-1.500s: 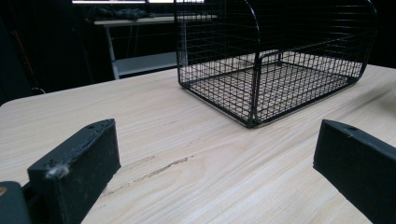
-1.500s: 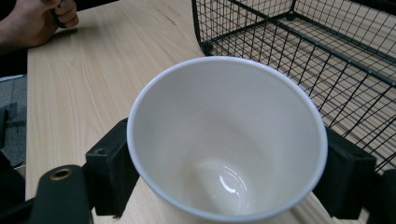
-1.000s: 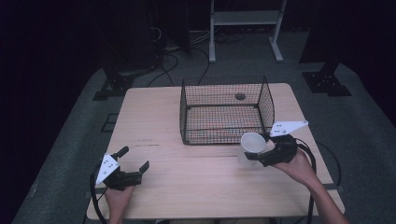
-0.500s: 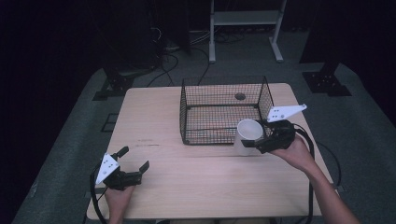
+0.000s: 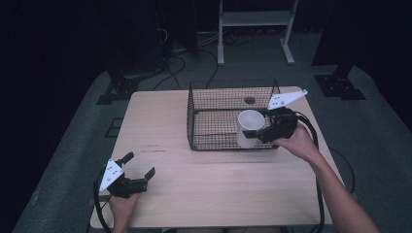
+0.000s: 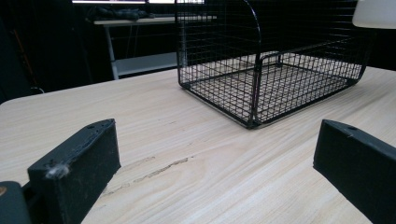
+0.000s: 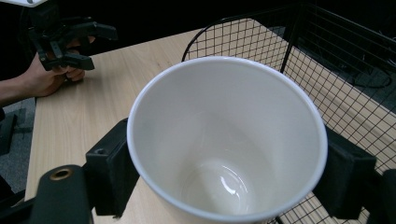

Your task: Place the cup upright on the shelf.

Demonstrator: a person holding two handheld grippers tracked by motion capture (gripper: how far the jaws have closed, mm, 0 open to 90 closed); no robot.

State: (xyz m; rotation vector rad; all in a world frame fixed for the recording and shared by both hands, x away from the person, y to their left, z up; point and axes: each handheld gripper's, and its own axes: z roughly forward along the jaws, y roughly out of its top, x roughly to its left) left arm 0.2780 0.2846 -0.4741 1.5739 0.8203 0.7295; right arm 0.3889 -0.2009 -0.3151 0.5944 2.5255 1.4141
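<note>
White cup clamped over wire basket

Lower left: left gripper point(image 5: 138, 178) released on the wooden table point(image 5: 160, 126). Centre right: right gripper point(image 5: 259, 134) grasps a glossy, empty white cup point(image 5: 249, 127) above the black wire basket point(image 5: 214, 116); dark room beyond.

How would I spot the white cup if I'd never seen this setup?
Find the pale wooden table, then the black wire basket at its far side. At the basket's right front corner the right gripper clamps the white cup above the rim: the one white, smooth, solid thing among dark mesh.

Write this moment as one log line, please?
right claw: shut on white cup, above wire basket | left claw: open, empty
</note>
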